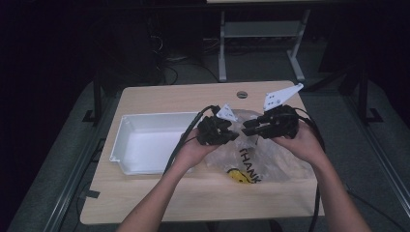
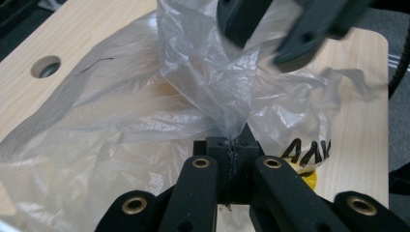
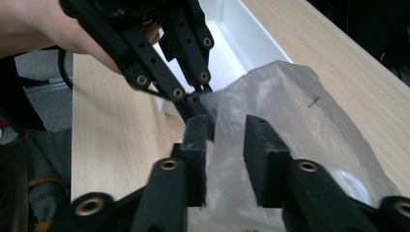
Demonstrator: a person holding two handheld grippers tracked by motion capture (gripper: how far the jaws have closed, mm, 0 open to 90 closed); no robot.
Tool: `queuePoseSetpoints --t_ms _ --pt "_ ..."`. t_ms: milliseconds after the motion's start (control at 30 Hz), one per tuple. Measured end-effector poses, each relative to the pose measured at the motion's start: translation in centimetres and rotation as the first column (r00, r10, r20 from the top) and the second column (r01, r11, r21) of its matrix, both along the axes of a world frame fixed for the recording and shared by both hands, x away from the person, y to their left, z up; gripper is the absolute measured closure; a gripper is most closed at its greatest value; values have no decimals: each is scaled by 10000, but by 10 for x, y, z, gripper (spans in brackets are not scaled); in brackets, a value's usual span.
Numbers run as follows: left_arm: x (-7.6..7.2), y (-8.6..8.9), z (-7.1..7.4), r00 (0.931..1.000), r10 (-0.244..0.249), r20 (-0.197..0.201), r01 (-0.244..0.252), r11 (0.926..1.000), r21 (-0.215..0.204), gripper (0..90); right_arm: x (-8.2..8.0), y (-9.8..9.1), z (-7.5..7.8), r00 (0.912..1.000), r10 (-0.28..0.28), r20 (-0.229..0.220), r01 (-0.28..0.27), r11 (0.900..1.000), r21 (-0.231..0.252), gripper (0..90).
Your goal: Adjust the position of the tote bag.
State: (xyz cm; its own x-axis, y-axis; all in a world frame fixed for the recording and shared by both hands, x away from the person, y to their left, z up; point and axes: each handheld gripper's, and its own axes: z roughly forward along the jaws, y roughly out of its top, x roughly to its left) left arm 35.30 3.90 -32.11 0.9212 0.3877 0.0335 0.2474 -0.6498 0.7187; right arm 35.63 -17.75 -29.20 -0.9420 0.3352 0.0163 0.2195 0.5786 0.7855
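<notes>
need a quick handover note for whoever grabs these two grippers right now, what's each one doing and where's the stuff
Left gripper: shut on a fold of the clear plastic bag, pinching it up off the table.
Right gripper: open, jaws either side of bag film right beside the left gripper's pinch; not yet closed.
Bag: lies crumpled on the wooden table, right of the white bin, printed side with a yellow smiley facing the person.
Bin: looks empty, on the table's left half.
Done: one edge of the bag lifted.
Left: probably close the right gripper on the film; the aim after that is not clear.
</notes>
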Motion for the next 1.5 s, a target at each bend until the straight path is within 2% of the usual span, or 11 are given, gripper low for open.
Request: queuePoseSetpoints --t_ms 133,433,500,733,867,1000,1167,1233,1333,1433,1500 --pt "2 5 1 9999 168 24 -168 9998 53 898 -2 -9 2 9994 -310 120 308 9994 168 591" --pt "6 20 2 9988 491 13 -491 9986 199 899 -4 -35 -2 9950 -974 204 966 9946 373 533" --pt "7 23 2 9982 592 11 -593 9980 210 899 -3 -47 -7 9897 -1425 164 1420 9894 294 512" --pt "9 32 2 9969 792 -4 -792 9964 294 899 3 -66 -16 9771 -2127 109 2127 9771 48 499" --pt "11 36 1 9960 888 24 -888 9954 350 899 9 -74 -23 9676 -2521 112 2523 9674 -202 493" --pt "12 38 1 9958 912 25 -913 9950 413 899 13 -76 -28 9634 -2680 53 2679 9624 -456 495" --pt "16 42 1 9955 952 10 -952 9940 539 899 20 -76 -36 9590 -2835 9 2827 9560 -786 540" --pt "17 43 0 9953 972 0 -970 9937 568 900 25 -76 -41 9561 -2930 -40 2910 9512 -1027 601" --pt "19 44 -1 9951 987 31 -987 9934 588 900 29 -76 -42 9554 -2953 -16 2933 9495 -1113 634" --pt "22 45 -2 9942 1072 -38 -1068 9926 569 900 36 -75 -45 9530 -3028 9 3004 9451 -1287 731" --pt "24 46 -2 9938 1115 -58 -1110 9922 561 900 37 -74 -46 9543 -2988 -18 2960 9462 -1307 761"
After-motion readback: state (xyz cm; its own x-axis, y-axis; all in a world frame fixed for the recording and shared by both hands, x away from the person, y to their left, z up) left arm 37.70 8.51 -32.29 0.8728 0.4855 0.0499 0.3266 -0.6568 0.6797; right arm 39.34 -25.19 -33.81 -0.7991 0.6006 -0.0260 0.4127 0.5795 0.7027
